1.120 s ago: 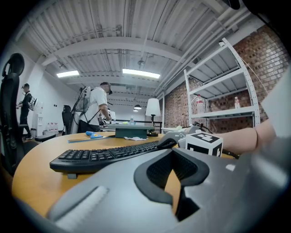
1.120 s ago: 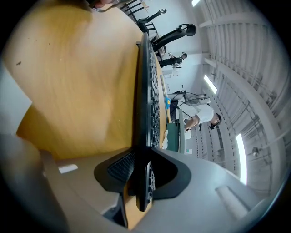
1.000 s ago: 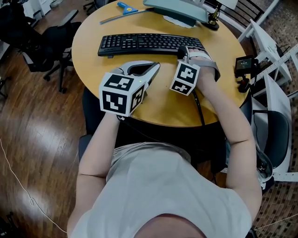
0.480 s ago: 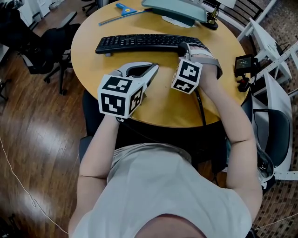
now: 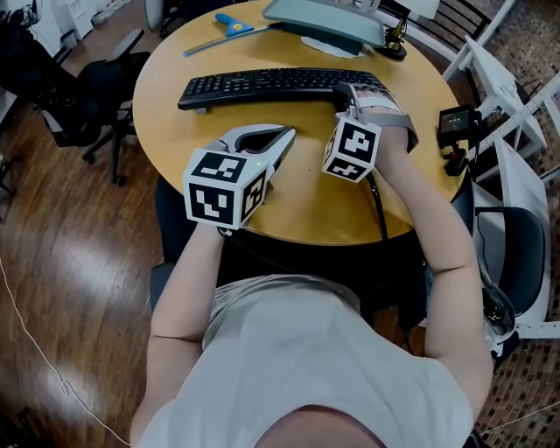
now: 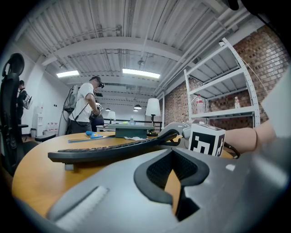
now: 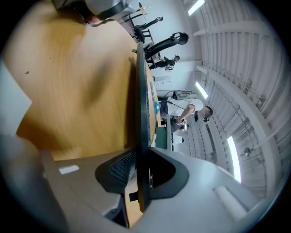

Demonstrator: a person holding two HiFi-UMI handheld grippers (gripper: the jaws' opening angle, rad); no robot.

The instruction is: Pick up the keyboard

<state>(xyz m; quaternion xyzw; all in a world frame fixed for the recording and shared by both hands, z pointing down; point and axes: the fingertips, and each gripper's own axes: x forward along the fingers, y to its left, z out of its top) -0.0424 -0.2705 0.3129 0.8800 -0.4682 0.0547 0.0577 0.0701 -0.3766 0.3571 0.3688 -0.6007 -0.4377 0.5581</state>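
A black keyboard (image 5: 262, 86) lies across the far half of the round wooden table (image 5: 306, 197). My right gripper (image 5: 346, 94) has its jaws closing on the keyboard's right end. In the right gripper view the keyboard's thin edge (image 7: 142, 113) runs between the pads of that gripper (image 7: 143, 152), which press on it. My left gripper (image 5: 287, 133) hovers in front of the keyboard's middle, shut and empty. From the left gripper view the keyboard (image 6: 109, 150) stretches just beyond the left gripper (image 6: 173, 152), its right end raised.
A blue-handled tool (image 5: 232, 17) and a teal stand (image 5: 328, 22) sit at the table's far edge. A black office chair (image 5: 83, 83) stands to the left, white shelving (image 5: 516, 105) to the right. A person (image 6: 84, 107) stands in the background.
My right gripper has tightened on the keyboard's right end and risen a little with it. The keyboard has shifted slightly left. The left gripper has stayed put.
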